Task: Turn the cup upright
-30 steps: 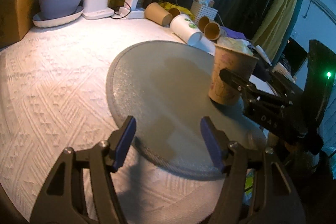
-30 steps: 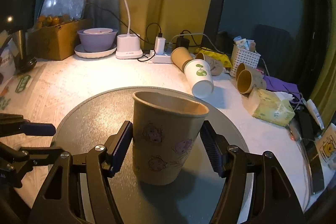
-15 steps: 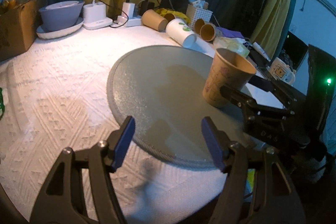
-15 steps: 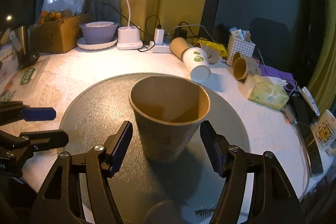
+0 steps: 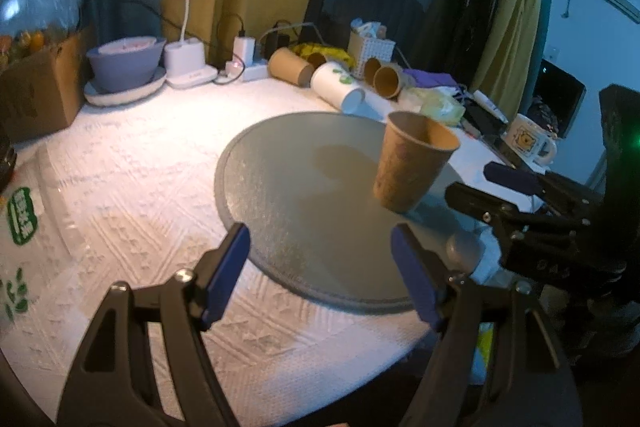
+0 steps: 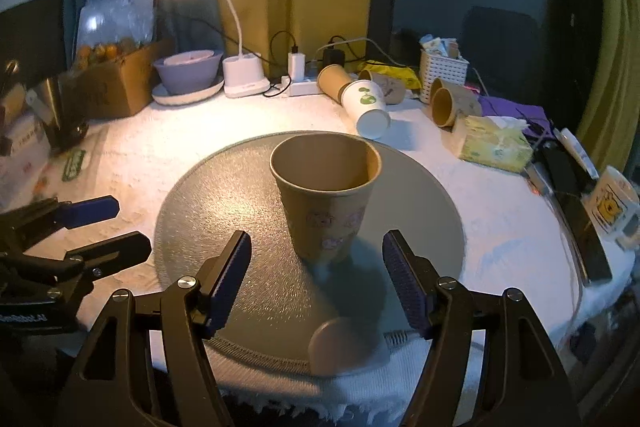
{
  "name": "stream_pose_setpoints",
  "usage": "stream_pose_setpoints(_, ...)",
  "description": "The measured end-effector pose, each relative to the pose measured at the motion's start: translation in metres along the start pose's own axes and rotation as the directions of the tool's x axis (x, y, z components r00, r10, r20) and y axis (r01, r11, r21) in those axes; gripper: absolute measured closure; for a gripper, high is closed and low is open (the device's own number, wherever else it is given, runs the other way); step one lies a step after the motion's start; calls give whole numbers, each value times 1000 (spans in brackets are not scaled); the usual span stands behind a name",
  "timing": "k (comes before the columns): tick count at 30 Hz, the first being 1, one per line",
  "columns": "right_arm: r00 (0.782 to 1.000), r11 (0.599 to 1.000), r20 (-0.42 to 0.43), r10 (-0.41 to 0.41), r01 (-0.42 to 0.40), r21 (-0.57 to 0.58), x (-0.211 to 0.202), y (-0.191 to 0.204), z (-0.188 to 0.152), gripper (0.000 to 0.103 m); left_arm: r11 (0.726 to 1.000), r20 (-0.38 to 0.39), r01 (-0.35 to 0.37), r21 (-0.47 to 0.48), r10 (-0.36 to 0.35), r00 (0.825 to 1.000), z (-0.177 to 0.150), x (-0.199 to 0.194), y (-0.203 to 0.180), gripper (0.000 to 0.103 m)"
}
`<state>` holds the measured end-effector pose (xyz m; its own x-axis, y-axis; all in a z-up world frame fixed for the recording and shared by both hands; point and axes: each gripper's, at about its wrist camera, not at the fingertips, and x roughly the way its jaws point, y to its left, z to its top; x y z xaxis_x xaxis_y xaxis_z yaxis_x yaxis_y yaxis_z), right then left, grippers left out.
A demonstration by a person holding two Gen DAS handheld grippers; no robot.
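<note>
The paper cup [image 6: 326, 195] stands upright, mouth up, on the round grey mat [image 6: 224, 195] that lies on the white cloth of the tabletop [image 6: 500, 227]. My right tool [image 6: 316, 281] is spread wide, its blue pads on either side of the cup's base but not touching it; the cup sits just ahead of them. My left tool [image 5: 320, 273] is also wide and holds nothing, hovering over the near edge of the mat, with the cup off to its right. Behind the mat, several other cups [image 6: 366, 103] lie on their sides near a lit desk lamp [image 6: 240, 79] and a bowl [image 6: 188, 71].
</note>
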<state>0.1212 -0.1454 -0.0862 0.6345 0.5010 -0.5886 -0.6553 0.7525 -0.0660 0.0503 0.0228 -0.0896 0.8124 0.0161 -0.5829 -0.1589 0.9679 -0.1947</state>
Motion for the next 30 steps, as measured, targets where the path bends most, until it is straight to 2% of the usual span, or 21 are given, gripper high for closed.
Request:
stream_pose_setpoints(5,1000,1000,3,3,-3,21,-18,-1,2,32,999,41,-25,35,24,999,3,-13,-8,23)
stream_pose_setpoints(16,999,999,32,1,-2,37,-54,2,11,32,996,134,-27,90,15,991,16,-47,-25,22)
stream_pose_setpoints(30,991,999,133,-22,17,37,-102,2,18,32,990,273,-25,142,-15,962,29,-92,-45,22)
